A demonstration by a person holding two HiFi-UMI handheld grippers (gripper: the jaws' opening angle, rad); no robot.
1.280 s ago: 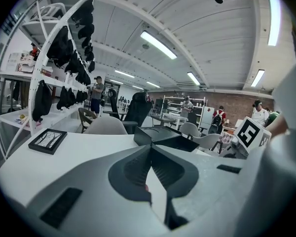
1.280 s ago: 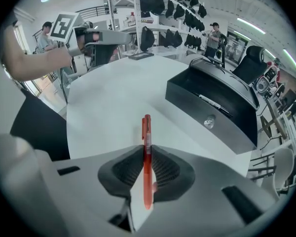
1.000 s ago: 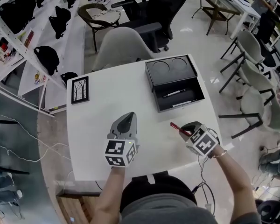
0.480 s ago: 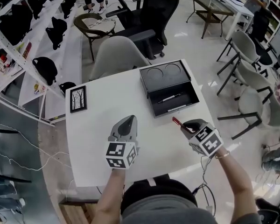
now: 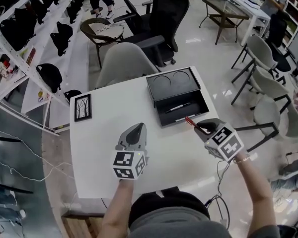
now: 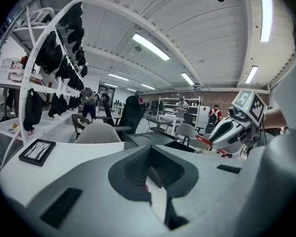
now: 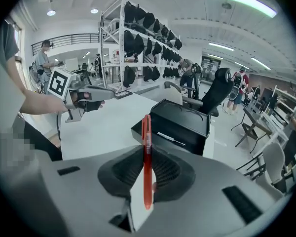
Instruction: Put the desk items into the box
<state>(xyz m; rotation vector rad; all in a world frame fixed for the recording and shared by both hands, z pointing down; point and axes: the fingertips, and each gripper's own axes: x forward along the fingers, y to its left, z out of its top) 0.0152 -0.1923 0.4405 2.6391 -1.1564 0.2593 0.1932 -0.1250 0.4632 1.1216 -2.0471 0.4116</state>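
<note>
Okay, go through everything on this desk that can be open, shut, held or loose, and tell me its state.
Box: open, lid tipped back.
Red pen: held in the right gripper, tip toward the box.
Right gripper: shut on the red pen.
Left gripper: shut, empty, over the table.
Black pen: loose, lying in the box.
Picture frame: flat on the table, untouched.

The right tongs have carried the red pen seemingly to the box edge.

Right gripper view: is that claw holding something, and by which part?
Yes. The right gripper is clamped on a red pen, gripping its back half between the pads; the other half pokes out ahead of the jaws.
</note>
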